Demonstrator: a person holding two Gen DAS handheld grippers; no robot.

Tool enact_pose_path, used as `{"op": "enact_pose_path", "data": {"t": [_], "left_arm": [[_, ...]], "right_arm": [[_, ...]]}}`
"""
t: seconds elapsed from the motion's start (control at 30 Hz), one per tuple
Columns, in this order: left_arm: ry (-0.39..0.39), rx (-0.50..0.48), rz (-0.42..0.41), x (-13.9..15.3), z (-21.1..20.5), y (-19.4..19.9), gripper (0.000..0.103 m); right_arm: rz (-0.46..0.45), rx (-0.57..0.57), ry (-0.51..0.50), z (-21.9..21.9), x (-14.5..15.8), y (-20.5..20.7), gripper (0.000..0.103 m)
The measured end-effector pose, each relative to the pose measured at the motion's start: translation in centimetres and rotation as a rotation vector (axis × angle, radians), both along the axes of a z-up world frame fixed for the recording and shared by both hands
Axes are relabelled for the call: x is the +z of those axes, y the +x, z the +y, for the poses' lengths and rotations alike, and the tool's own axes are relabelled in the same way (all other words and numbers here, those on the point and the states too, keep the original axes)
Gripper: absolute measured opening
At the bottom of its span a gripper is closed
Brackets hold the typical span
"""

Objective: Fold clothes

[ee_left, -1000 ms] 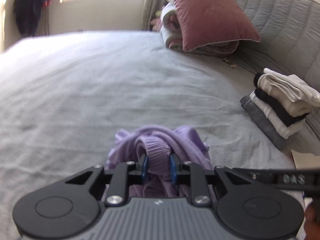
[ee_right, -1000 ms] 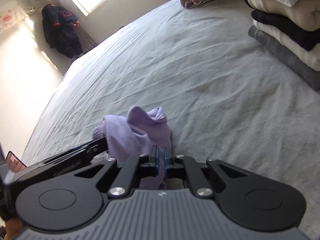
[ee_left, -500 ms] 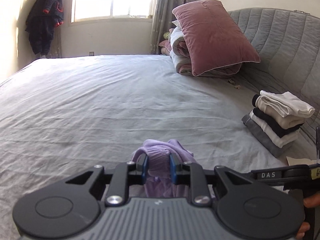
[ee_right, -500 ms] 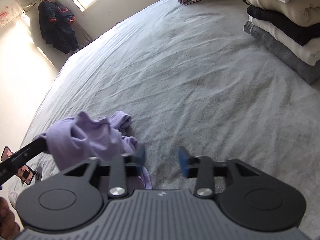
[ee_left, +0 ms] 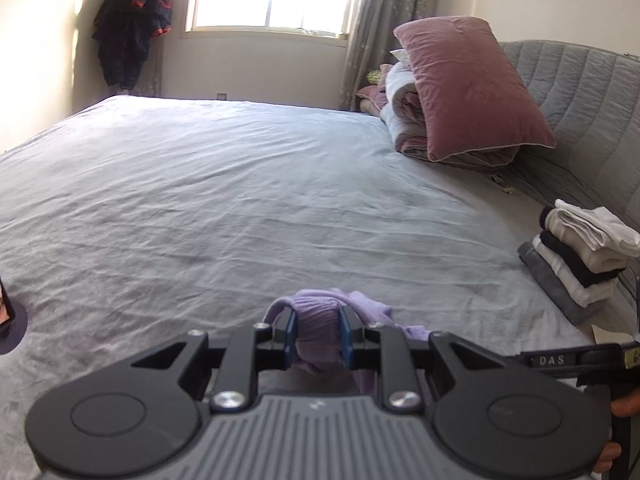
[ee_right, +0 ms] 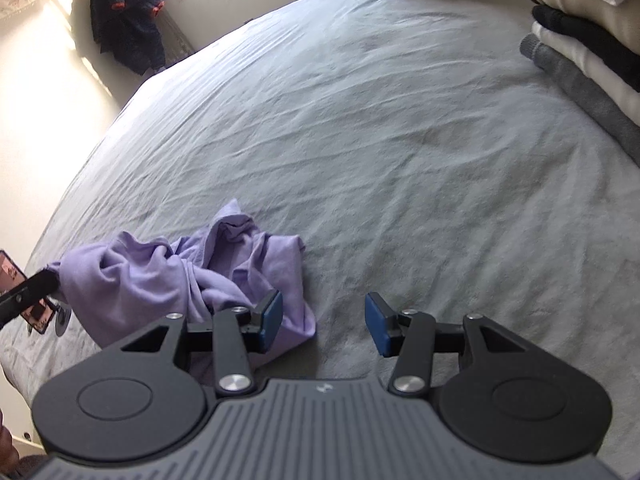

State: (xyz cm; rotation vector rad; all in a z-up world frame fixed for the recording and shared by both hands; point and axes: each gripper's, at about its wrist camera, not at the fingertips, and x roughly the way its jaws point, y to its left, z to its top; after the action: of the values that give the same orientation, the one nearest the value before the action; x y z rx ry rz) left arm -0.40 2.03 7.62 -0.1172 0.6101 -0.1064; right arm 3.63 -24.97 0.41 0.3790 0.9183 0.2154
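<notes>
A crumpled lilac garment (ee_right: 192,272) lies on the grey bed sheet (ee_right: 380,140) near the front edge. My left gripper (ee_left: 318,330) is shut on a ribbed bunch of the lilac garment (ee_left: 320,320) and holds that part raised. In the right wrist view its black finger meets the cloth at the far left. My right gripper (ee_right: 324,324) is open and empty, just above the sheet. Its left pad (ee_right: 270,318) is over the garment's right edge.
A stack of folded clothes (ee_left: 580,256) sits at the bed's right edge, also in the right wrist view (ee_right: 592,40). A mauve pillow (ee_left: 468,88) on a rolled quilt leans on the grey headboard (ee_left: 592,100). A dark jacket (ee_left: 132,28) hangs by the window. A phone on a stand (ee_right: 36,300) is at the left.
My right gripper let go of the lilac garment, opened wide and drew off to the right. The garment dropped and spread on the sheet. My left gripper kept its hold and tilted up.
</notes>
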Motion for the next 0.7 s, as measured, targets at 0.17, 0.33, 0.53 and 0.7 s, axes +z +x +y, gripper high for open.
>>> {"op": "enact_pose_path", "data": {"t": [0.17, 0.33, 0.53, 0.7], "left_arm": [[-0.012, 0.064, -0.014, -1.4, 2.7, 0.6, 0.022], [-0.047, 0.131, 0.005, -2.8, 5.6, 1.6, 0.022], [-0.033, 0.218, 0.026, -3.6, 8.8, 3.0, 0.022], [-0.048, 0.229, 0.043, -3.7, 10.5, 3.2, 0.022]], "right_arm": [[-0.002, 0.066, 0.006, 1.8, -0.5, 0.0, 0.05], [-0.026, 0.108, -0.039, 3.5, -1.2, 0.6, 0.05], [-0.032, 0.119, -0.092, 4.6, -2.1, 1.7, 0.015], [-0.114, 0.045, -0.123, 3.4, -0.4, 1.6, 0.011]]}}
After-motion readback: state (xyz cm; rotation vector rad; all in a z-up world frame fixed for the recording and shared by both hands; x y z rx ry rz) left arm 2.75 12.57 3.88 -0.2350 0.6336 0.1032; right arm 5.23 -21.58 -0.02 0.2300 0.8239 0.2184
